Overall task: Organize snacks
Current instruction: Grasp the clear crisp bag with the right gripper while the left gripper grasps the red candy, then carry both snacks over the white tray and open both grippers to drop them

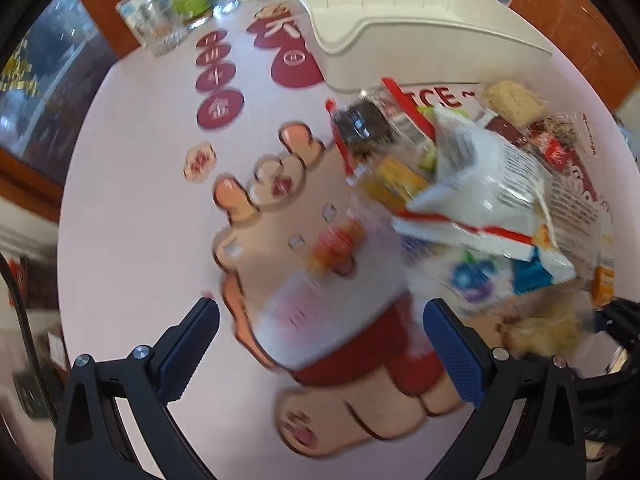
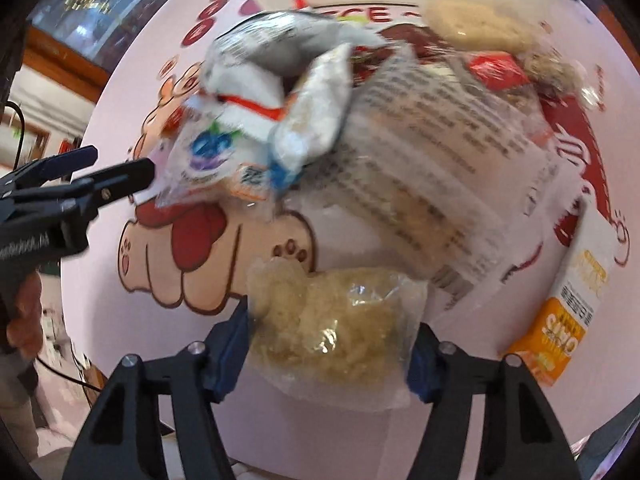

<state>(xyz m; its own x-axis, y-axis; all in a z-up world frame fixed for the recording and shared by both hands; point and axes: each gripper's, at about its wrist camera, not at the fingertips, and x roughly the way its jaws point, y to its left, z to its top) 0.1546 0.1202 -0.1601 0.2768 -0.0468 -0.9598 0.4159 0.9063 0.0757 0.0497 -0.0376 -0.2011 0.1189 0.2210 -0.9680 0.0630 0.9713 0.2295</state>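
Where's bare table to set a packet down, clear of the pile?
Free: the pink table left of the snack pile, between the jars and the left gripper. Crowded: right of that, below the white bin, packets overlap.

we see open pink tabletop (image 1: 132,208) left of the snack pile (image 1: 480,184); the white bin (image 1: 400,12) blocks the far side, jars (image 1: 168,16) crowd the far-left corner.
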